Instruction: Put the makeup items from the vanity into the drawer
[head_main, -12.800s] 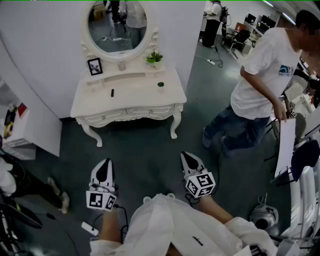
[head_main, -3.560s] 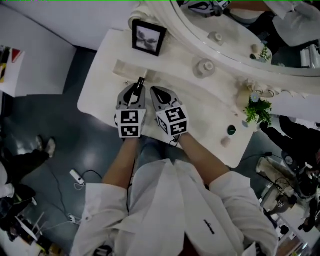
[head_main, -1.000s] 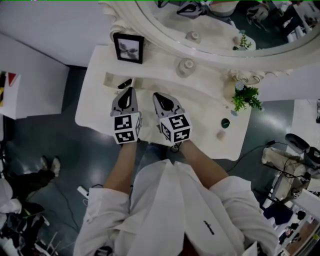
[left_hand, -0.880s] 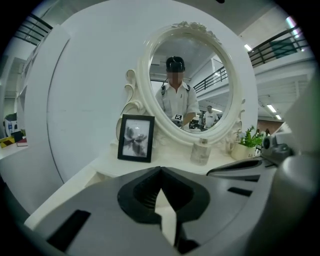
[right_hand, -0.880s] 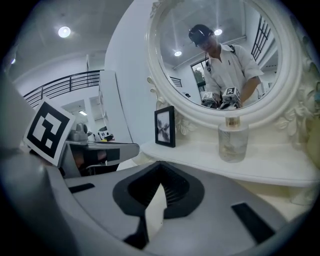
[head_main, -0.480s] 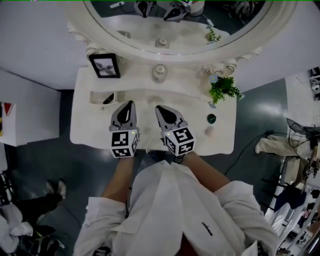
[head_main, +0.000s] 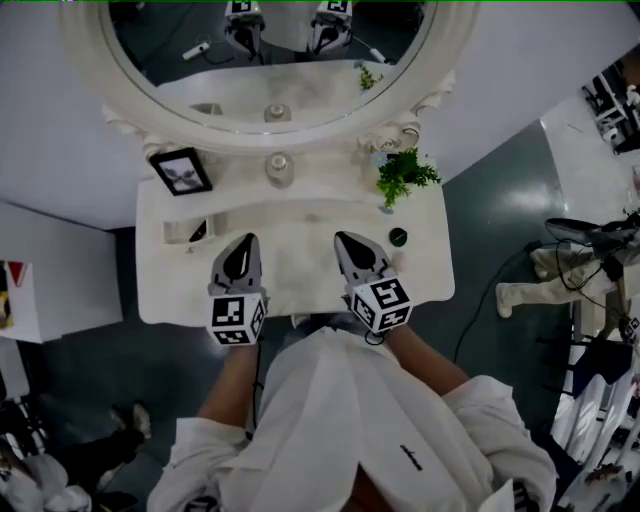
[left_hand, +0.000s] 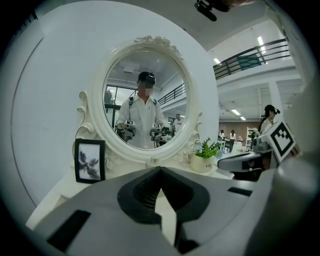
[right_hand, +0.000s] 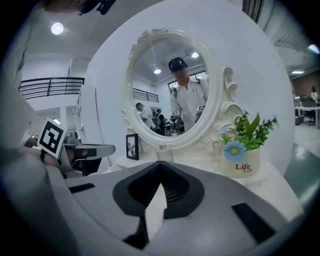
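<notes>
A slim black makeup item (head_main: 197, 231) lies in a small open compartment (head_main: 178, 232) at the left of the white vanity (head_main: 300, 285). A small dark green round pot (head_main: 398, 237) sits on the vanity top at the right. My left gripper (head_main: 246, 240) hovers over the vanity's left half, right of the black item, shut with nothing in it. My right gripper (head_main: 347, 238) hovers over the right half, left of the green pot, shut and empty too. In the left gripper view its tips (left_hand: 160, 169) meet; the right gripper's tips (right_hand: 159, 163) meet likewise.
An oval mirror (head_main: 270, 60) stands at the vanity's back. On the rear shelf are a black photo frame (head_main: 180, 172), a small white jar (head_main: 278, 165) and a potted plant (head_main: 405, 172). Dark floor surrounds the vanity; a white cabinet (head_main: 40, 290) stands at the left.
The two grippers have spread apart, the right one moving to the right. The vanity has shifted in the head view, with more of the mirror showing. The black item has stayed in its compartment.
</notes>
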